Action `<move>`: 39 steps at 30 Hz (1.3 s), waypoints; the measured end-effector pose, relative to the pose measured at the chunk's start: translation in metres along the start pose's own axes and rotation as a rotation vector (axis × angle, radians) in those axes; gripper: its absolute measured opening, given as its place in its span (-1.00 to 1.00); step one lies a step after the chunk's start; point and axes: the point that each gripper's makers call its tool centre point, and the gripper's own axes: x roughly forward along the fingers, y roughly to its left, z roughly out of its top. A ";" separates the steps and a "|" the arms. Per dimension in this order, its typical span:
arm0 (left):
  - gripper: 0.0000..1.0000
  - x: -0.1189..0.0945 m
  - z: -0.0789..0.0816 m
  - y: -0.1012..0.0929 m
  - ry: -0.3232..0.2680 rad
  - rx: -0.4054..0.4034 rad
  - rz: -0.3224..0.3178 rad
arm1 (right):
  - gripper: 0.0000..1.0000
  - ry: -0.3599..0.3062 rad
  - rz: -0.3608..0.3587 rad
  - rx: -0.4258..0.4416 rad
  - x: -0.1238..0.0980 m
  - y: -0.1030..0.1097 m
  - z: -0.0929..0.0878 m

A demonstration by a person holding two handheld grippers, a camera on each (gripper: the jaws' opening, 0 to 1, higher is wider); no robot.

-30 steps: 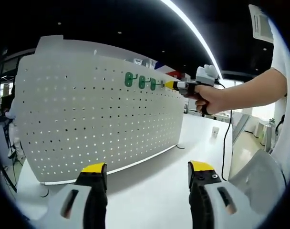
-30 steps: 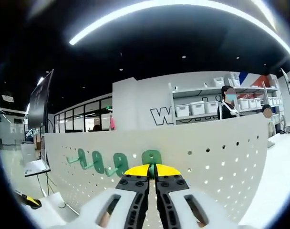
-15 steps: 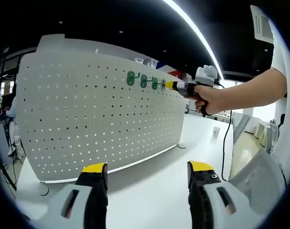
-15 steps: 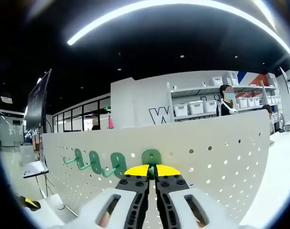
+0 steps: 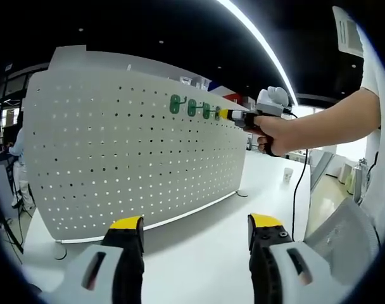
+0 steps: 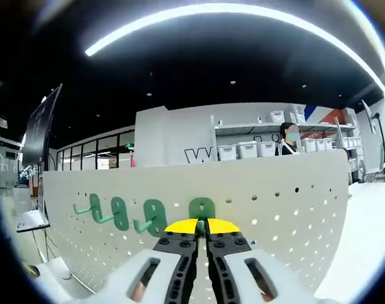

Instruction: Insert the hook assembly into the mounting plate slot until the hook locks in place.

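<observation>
Left gripper view: my left gripper is low over the white table, jaws wide apart, nothing between them. White pegboard mounting plate stands upright ahead. Near its top edge, 3 green hooks in a row. My right gripper meets the board just right of them.

Right gripper view: right gripper jaws pinched narrow on the green hook assembly, its backplate against the mounting plate. 3 hooks hang to its left. Shelves w/ white bins behind.
</observation>
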 end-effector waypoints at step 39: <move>0.37 0.001 0.009 0.001 -0.017 0.010 -0.004 | -0.14 0.099 0.302 0.000 -0.036 0.025 -0.024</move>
